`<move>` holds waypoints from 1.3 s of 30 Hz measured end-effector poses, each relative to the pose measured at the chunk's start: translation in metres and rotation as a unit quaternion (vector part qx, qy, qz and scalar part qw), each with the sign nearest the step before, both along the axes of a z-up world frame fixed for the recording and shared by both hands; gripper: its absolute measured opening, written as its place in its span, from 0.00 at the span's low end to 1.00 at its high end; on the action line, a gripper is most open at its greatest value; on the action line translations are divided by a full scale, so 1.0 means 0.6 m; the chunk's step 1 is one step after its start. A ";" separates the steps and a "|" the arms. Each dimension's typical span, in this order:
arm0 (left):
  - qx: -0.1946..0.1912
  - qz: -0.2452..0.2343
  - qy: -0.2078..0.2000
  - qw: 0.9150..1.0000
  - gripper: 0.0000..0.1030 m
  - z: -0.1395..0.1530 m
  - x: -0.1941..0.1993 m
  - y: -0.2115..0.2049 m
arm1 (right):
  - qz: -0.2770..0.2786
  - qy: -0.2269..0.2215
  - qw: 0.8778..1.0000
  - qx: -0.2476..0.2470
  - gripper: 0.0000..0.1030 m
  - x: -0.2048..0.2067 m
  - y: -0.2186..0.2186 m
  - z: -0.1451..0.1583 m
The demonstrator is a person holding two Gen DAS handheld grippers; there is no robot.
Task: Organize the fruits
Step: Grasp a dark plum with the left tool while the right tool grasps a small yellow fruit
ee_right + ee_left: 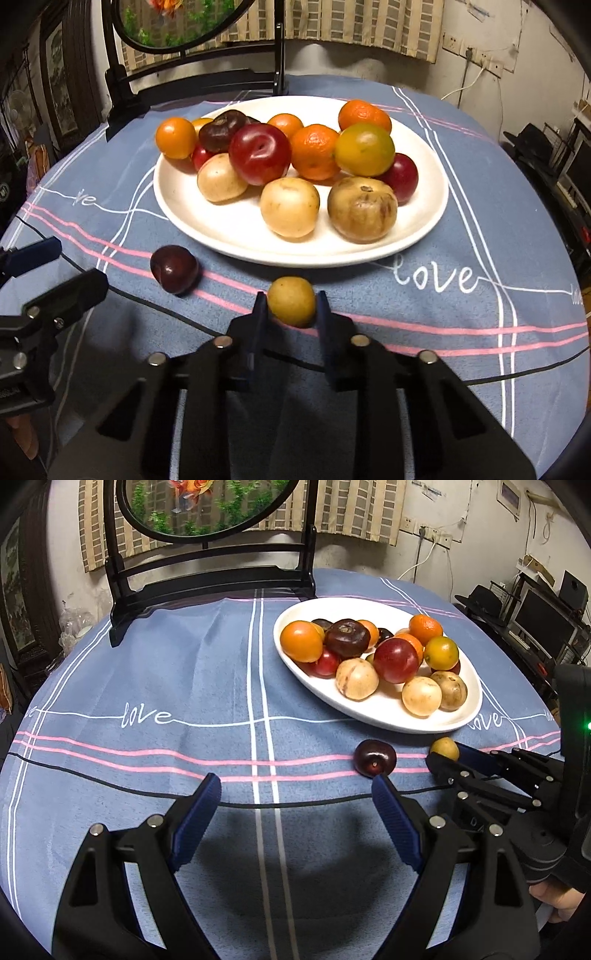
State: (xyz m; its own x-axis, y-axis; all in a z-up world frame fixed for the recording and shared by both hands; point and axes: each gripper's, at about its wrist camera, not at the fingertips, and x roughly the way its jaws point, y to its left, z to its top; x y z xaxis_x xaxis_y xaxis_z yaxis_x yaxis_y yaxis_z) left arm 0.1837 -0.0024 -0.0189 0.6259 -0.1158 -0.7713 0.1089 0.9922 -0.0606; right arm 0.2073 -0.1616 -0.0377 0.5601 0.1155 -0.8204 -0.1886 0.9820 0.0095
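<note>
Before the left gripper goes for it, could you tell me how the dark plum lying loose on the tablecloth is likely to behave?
The dark plum looks round and glossy, so it may roll on the tablecloth if nudged off-centre. Its smooth skin could slip between the left gripper's ribbed pads. It is probably soft, so a gentle squeeze seems wise.

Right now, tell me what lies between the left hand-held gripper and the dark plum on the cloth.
Nothing but bare blue tablecloth. In the left wrist view, the open left hand-held gripper has the dark plum just beyond its right fingertip.
</note>
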 end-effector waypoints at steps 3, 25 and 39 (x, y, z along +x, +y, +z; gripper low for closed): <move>-0.002 -0.002 0.007 1.000 0.83 -0.005 0.001 -0.002 | -0.005 -0.003 1.000 0.007 0.25 -0.008 -0.010 0.005; 0.032 -0.025 0.031 0.999 0.78 -0.024 0.044 -0.092 | -0.014 -0.028 0.992 0.125 0.25 -0.067 -0.094 0.050; 0.030 -0.051 0.031 0.998 0.32 -0.035 0.040 -0.102 | -0.004 -0.021 0.993 0.118 0.25 -0.065 -0.088 0.043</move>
